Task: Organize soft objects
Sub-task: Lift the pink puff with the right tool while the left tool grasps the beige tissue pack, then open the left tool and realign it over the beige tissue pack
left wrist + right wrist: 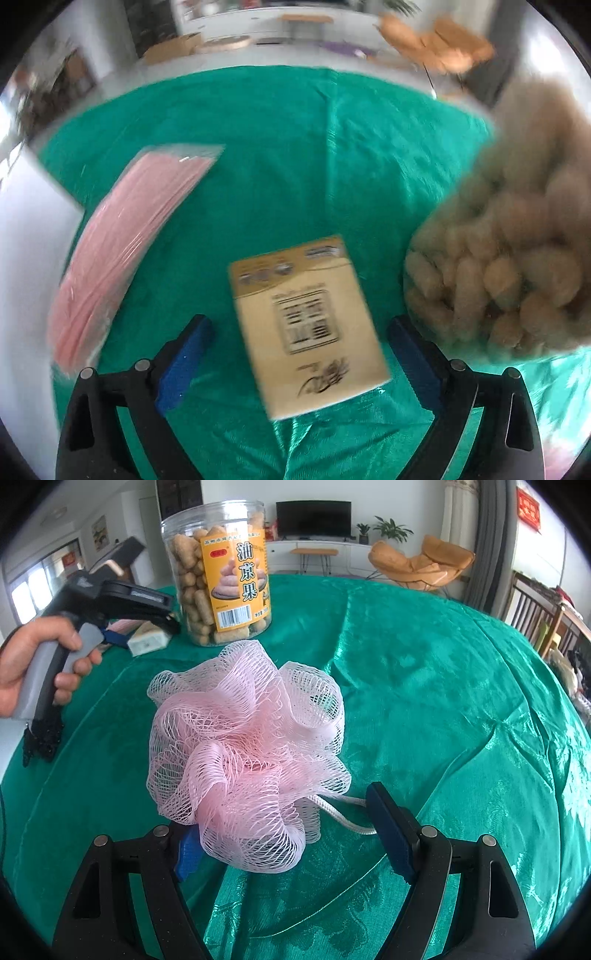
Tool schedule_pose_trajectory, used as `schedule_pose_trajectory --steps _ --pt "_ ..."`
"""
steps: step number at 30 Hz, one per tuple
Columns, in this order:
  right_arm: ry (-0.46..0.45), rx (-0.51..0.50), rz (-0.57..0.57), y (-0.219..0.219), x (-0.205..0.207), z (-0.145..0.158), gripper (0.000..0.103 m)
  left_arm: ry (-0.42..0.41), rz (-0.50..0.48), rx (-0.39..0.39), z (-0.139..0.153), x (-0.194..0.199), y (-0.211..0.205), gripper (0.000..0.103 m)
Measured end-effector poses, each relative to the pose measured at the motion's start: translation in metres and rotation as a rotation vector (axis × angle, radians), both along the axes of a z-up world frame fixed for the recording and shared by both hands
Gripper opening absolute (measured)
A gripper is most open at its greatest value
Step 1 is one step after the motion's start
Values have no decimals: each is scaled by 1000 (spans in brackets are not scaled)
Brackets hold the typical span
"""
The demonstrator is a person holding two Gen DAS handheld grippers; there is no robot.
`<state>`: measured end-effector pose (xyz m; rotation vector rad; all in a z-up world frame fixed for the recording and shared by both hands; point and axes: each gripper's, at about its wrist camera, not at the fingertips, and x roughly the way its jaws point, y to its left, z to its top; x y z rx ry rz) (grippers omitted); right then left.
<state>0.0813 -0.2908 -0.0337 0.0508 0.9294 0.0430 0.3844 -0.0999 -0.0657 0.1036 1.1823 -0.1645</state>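
Left gripper (299,350) angled steeply down, spread astride tissue pack (306,325); right gripper (291,830) spread around mesh pouf (243,753).

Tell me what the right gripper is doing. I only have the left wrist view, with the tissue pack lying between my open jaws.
Observer: The right gripper is at a pink mesh bath pouf on the green cloth. Its jaws are open on either side of the pouf, not clamped.
Operator: And the blurred tan mass at my right edge?
Observer: That is a clear plastic jar of fried snack sticks. It has a yellow label and stands upright beyond the pouf.
Operator: Anything trailing from the pouf?
Observer: Yes, a white cord runs from under it along the cloth, next to the right-hand jaw.
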Motion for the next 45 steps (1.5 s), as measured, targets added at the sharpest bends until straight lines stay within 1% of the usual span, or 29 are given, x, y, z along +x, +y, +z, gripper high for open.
schedule_pose_trajectory --steps 1,2,3,5,8,10,13,16,18,22,26,29,32,33,34,35,36,38,42,45 --pt "-1 3 -2 -1 0 0 81 -30 -16 -3 4 -2 -2 84" --pt "-1 6 -5 -1 -1 0 81 -44 -18 -29 6 -4 0 61" --pt "-2 8 -8 -2 -1 0 81 -60 -8 -28 10 -8 3 53" --pt "-3 13 -16 -4 -2 0 81 -82 -8 -33 15 -19 11 53" --pt "-5 21 -26 -6 -2 1 81 -130 -15 -51 29 -53 22 53" --pt "-6 25 -32 -8 -3 1 81 -146 -26 -76 37 -87 24 53" --pt "-6 26 -36 -8 -2 1 82 -156 -56 -92 46 -143 20 53" --pt "-4 18 -35 -8 -2 1 82 -162 -86 -83 44 -200 15 53" --pt "-3 12 -34 -7 -1 1 82 -148 -81 -80 39 -232 13 53" --pt "-1 6 -34 -6 -1 1 82 -153 -70 -62 31 -272 13 53" --pt "1 -4 -34 -5 0 1 82 -164 -62 -51 25 -289 18 53" --pt "2 -10 -35 -4 1 1 82 -161 -57 -56 22 -290 20 53" --pt "2 -11 -36 -4 1 1 82 -122 -47 -72 8 -290 23 55" --pt "3 -12 -36 -4 1 1 82 -155 -45 -77 9 -293 25 58" --pt "2 -12 -36 -4 1 1 82 -161 -40 -69 9 -294 26 62" --pt "3 -12 -36 -4 1 1 82 -159 -35 -69 7 -295 27 70" --pt "3 -13 -36 -4 2 1 82 -167 -35 -76 7 -296 28 81" --pt "2 -12 -36 -4 1 1 82 -162 -21 -58 3 -296 29 92" --pt "3 -14 -36 -4 1 0 82 -189 -37 -57 0 -302 29 100" --pt "4 -21 -36 -4 1 0 82 -204 -44 -63 -1 -306 30 103"
